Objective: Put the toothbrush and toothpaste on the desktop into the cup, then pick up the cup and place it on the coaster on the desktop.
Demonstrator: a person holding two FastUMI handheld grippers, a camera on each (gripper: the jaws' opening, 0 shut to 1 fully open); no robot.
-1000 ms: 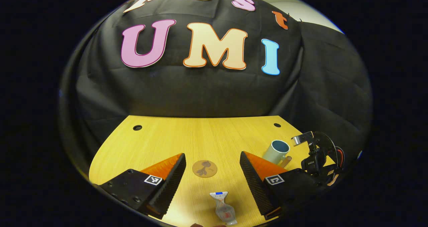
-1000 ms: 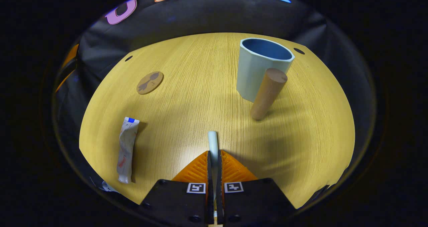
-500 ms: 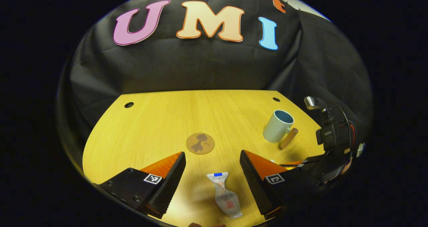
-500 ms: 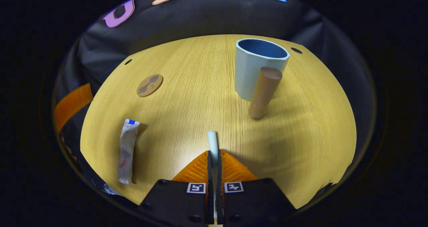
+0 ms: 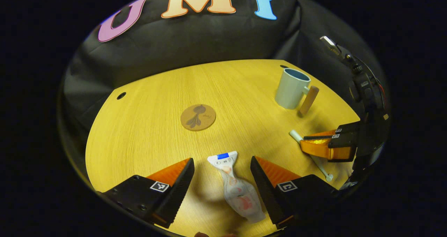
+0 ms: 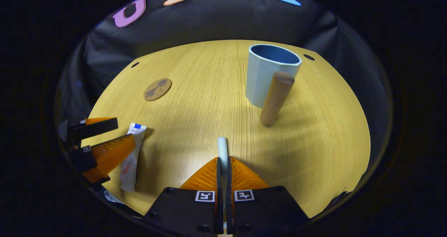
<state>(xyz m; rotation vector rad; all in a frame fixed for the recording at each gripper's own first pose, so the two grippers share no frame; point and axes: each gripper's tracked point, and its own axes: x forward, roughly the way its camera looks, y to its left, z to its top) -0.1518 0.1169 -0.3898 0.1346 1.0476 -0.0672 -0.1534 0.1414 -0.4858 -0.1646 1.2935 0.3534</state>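
Toothbrush (image 6: 222,147) is pinched in the right gripper (image 6: 222,167), end poking forward, likely ready to carry to the cup (image 6: 269,73) ahead and slightly right. Left gripper (image 5: 221,176) is spread wide, straddling the toothpaste (image 5: 235,188) lying flat on the desktop (image 5: 146,132), probably lining up a grasp. Coaster (image 5: 198,117) sits beyond, bare.

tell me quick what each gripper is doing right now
left gripper: open, either side of the toothpaste on the desk.
right gripper: shut on the toothbrush.
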